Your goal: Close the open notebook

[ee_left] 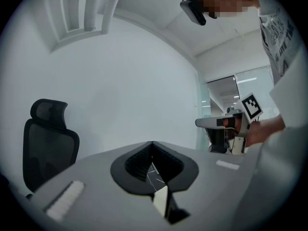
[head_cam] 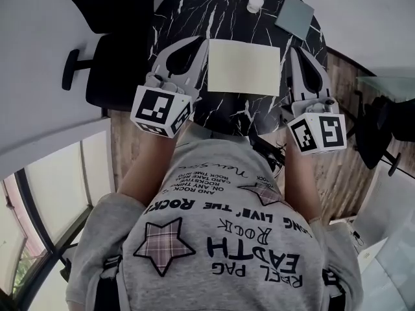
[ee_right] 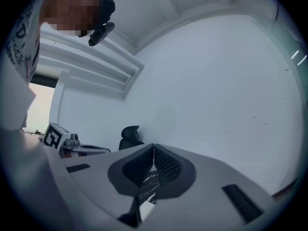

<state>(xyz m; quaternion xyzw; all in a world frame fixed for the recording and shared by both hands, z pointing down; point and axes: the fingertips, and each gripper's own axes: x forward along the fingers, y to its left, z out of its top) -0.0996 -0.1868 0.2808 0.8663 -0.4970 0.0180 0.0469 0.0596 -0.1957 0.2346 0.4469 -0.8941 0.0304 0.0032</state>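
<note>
A cream notebook (head_cam: 243,67) lies flat on the round black marble table (head_cam: 188,5); I see no fold line on it, and nothing touches it. My left gripper (head_cam: 203,40) hovers just left of the notebook, jaws shut and empty. My right gripper (head_cam: 293,49) hovers just right of it, also shut and empty. In the left gripper view the closed jaws (ee_left: 152,143) point across at the right gripper (ee_left: 226,124), with a sliver of the notebook (ee_left: 161,201) below. In the right gripper view the closed jaws (ee_right: 153,146) face the left gripper (ee_right: 72,146).
A small white round cap (head_cam: 255,3) and a grey-blue square pad (head_cam: 294,15) sit at the table's far side. A black office chair (head_cam: 110,57) stands left of the table, another dark chair (head_cam: 376,128) at the right. A white wall lies beyond.
</note>
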